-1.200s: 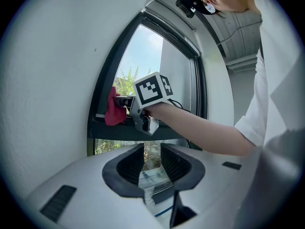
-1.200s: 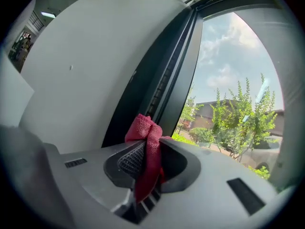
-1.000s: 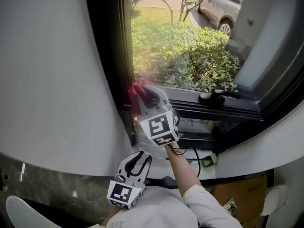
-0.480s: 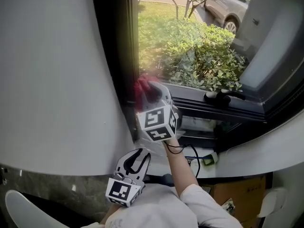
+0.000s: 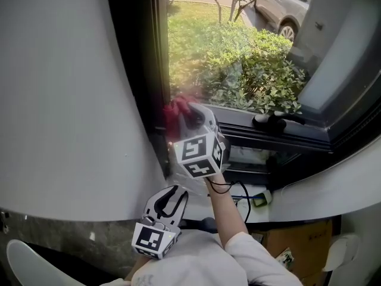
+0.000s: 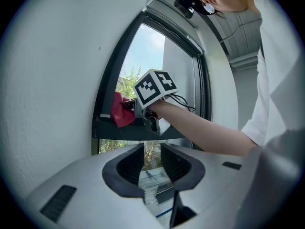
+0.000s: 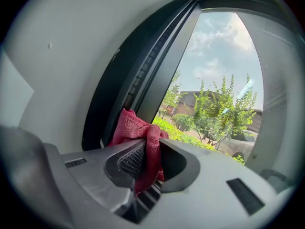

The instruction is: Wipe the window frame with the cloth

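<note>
**Cloth** (image 5: 176, 112): red, bunched. It is pinched in the right gripper and sits against the dark upright of the window frame (image 5: 140, 70), low down, close to where the upright meets the bottom rail. It lies at 11 o'clock from that gripper's marker cube (image 5: 198, 155).

**Right gripper** (image 7: 151, 152): jaws clamped on the cloth. Fabric bulges past the tips and a fold hangs down between the pads (ribbed pad visible on one side).

**Left gripper** (image 6: 152, 157): jaws a narrow way apart with nothing between them. In the head view it is low, at 7 o'clock from the right gripper and well apart from the frame.

**Surroundings**
- White wall (image 5: 59, 100) at 9 o'clock of the frame.
- Black window handle (image 5: 272, 121) on the bottom rail, at 3 o'clock of the cloth.
- Green shrubs (image 5: 256, 70) outside the glass.
- Parked car (image 5: 278, 9) at 1 o'clock, beyond the shrubs.
- Cardboard box (image 5: 297, 243) at 5 o'clock, below the sill.
</note>
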Action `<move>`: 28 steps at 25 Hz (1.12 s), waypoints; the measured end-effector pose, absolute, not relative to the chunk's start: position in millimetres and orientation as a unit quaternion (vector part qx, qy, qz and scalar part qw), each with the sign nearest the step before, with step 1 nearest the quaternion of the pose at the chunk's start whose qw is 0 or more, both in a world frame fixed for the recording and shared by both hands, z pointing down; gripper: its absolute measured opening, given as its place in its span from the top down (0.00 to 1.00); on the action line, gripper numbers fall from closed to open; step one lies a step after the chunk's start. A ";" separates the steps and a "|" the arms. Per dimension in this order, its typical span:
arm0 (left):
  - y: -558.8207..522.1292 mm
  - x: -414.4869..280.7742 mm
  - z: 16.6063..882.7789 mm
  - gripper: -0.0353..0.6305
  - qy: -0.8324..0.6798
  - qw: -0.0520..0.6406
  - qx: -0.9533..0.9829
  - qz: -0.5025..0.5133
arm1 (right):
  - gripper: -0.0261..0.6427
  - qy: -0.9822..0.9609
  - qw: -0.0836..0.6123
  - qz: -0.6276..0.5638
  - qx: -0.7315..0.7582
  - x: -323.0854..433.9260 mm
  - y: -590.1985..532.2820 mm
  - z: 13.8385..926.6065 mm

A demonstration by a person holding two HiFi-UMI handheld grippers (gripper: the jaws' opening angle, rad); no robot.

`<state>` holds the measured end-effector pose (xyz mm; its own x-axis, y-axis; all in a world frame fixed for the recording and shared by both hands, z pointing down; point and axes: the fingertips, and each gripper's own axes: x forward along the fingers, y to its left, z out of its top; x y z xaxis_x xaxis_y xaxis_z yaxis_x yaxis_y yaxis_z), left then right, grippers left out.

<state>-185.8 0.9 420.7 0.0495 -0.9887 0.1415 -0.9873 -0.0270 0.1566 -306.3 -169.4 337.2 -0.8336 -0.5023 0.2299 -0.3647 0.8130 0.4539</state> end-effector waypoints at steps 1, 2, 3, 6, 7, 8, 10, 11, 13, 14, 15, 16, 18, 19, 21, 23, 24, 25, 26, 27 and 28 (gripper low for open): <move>0.2 -185.0 420.4 0.77 -0.689 0.105 0.717 -0.003 | 0.85 -0.937 0.174 -0.199 0.230 -305.8 -169.7 337.2; -0.6 -183.8 420.0 0.77 -0.688 0.105 0.718 -0.002 | 0.85 -0.937 0.177 -0.197 0.228 -305.4 -170.0 337.1; -1.3 -182.4 419.6 0.77 -0.687 0.105 0.719 -0.003 | 0.85 -0.937 0.178 -0.195 0.227 -304.5 -170.3 337.1; -2.4 -179.7 418.5 0.77 -0.686 0.106 0.720 -0.003 | 0.85 -0.938 0.178 -0.192 0.227 -301.3 -171.1 336.7; -2.7 -179.6 418.3 0.77 -0.687 0.105 0.719 -0.003 | 0.85 -0.937 0.179 -0.192 0.229 -300.4 -171.8 336.6; -3.0 -179.6 418.0 0.77 -0.688 0.105 0.718 -0.003 | 0.85 -0.936 0.182 -0.192 0.232 -298.9 -173.1 336.8; -3.4 -179.8 417.8 0.77 -0.689 0.103 0.717 -0.003 | 0.85 -0.935 0.183 -0.188 0.236 -294.6 -176.2 337.5; -3.6 -179.9 418.0 0.77 -0.690 0.103 0.716 -0.002 | 0.85 -0.936 0.183 -0.186 0.237 -293.0 -177.3 337.7; -4.1 -179.1 417.8 0.77 -0.690 0.103 0.716 -0.002 | 0.85 -0.935 0.187 -0.186 0.239 -290.6 -179.2 338.1; -4.4 -178.2 417.1 0.77 -0.689 0.103 0.717 -0.002 | 0.85 -0.934 0.189 -0.186 0.241 -288.7 -180.6 338.2; -4.7 -177.3 416.3 0.77 -0.688 0.102 0.718 -0.003 | 0.85 -0.933 0.190 -0.184 0.243 -286.6 -182.0 338.3; -4.8 -176.6 415.8 0.77 -0.688 0.102 0.719 -0.002 | 0.85 -0.934 0.190 -0.182 0.243 -284.8 -183.0 338.3; -5.3 -175.4 415.6 0.77 -0.686 0.101 0.720 0.000 | 0.85 -0.932 0.194 -0.182 0.246 -281.9 -185.3 338.8; -5.5 -174.8 415.5 0.77 -0.685 0.101 0.721 0.001 | 0.85 -0.931 0.197 -0.183 0.249 -280.0 -186.9 339.4; -5.5 -173.7 414.8 0.77 -0.684 0.101 0.723 0.004 | 0.85 -0.930 0.198 -0.180 0.252 -275.8 -190.0 340.1; -5.8 -172.9 413.4 0.77 -0.682 0.098 0.725 0.007 | 0.85 -0.930 0.200 -0.178 0.253 -273.3 -191.8 340.2; -5.9 -172.3 412.5 0.77 -0.681 0.098 0.725 0.009 | 0.85 -0.929 0.202 -0.179 0.254 -272.1 -192.7 340.3; -5.9 -171.9 411.6 0.77 -0.681 0.099 0.725 0.011 | 0.85 -0.929 0.203 -0.178 0.255 -270.6 -193.5 340.3; -5.7 -171.6 410.5 0.77 -0.681 0.102 0.725 0.014 | 0.85 -0.929 0.203 -0.176 0.255 -269.1 -194.2 340.4; -5.9 -171.2 409.5 0.77 -0.681 0.104 0.724 0.016 | 0.85 -0.929 0.204 -0.173 0.255 -267.7 -194.9 340.5; -6.3 -170.4 408.6 0.77 -0.680 0.104 0.725 0.017 | 0.85 -0.929 0.205 -0.171 0.255 -266.5 -195.7 340.5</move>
